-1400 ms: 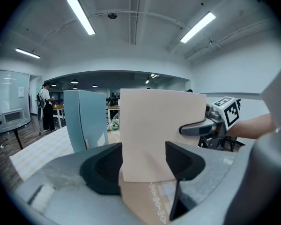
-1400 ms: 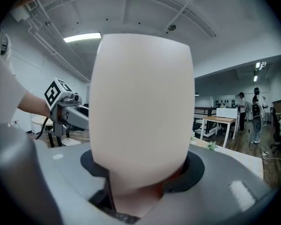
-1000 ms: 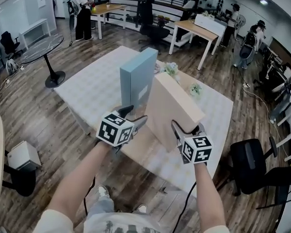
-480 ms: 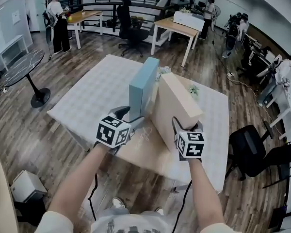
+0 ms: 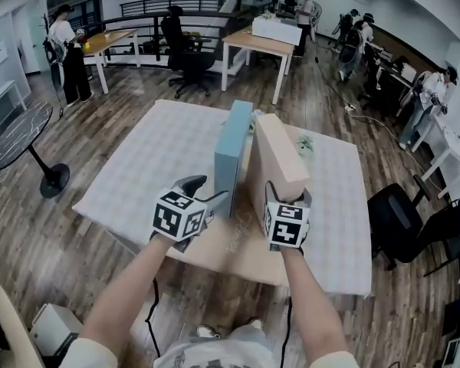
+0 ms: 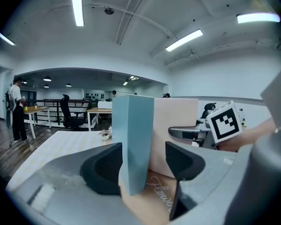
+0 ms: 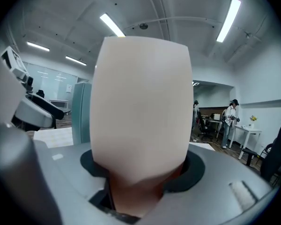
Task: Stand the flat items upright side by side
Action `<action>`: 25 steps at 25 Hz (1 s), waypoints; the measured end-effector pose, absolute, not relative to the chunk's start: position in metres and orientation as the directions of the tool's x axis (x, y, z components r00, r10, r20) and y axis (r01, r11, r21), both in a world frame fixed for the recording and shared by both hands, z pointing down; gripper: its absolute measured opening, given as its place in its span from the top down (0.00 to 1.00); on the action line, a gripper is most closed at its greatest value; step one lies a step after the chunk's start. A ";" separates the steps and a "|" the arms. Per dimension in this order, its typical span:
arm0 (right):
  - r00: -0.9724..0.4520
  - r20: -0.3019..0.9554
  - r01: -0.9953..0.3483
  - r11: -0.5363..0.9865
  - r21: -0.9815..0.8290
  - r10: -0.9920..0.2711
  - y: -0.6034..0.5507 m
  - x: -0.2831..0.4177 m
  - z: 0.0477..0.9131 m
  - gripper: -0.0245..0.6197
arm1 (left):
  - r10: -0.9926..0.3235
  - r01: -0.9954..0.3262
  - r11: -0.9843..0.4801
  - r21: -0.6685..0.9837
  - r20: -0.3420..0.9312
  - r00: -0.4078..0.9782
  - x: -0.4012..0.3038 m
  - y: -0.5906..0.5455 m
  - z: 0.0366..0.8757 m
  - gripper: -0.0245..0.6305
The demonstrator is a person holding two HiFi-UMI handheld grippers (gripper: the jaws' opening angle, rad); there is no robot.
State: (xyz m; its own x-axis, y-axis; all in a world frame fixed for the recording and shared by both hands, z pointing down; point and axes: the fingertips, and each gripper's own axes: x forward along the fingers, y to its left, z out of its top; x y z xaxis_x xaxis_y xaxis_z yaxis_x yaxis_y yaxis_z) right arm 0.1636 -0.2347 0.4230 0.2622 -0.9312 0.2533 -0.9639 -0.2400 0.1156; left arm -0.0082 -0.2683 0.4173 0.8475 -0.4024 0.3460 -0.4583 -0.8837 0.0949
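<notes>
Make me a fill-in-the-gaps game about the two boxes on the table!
1. The box between the left gripper's jaws is coloured ____.
2. In the head view, the beige box, clamped in the right gripper, stands on the other box's ____ side.
3. Both boxes stand ____ on the checked tablecloth.

Missing words: blue; right; upright.
</notes>
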 end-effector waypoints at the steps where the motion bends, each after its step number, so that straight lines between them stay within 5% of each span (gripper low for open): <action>1: 0.273 0.251 -0.961 -0.251 0.115 -0.929 -0.240 0.161 0.424 0.51 | -0.395 -0.450 -0.888 0.093 0.347 0.851 -0.008 -0.272 0.419 0.50; 25: 0.393 0.263 -0.915 -0.404 0.013 -0.881 -0.298 0.145 0.435 0.47 | -0.291 -0.332 -0.939 0.092 0.305 0.907 0.013 -0.290 0.419 0.50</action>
State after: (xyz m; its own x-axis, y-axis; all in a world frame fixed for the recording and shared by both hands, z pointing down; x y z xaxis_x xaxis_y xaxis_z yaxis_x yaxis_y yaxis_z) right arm 0.1448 -0.2976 0.4352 0.3932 -0.8809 0.2633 -0.9145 -0.4043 0.0130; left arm 0.0135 -0.2904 0.4189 0.9067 -0.2912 0.3050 -0.3324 -0.9386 0.0919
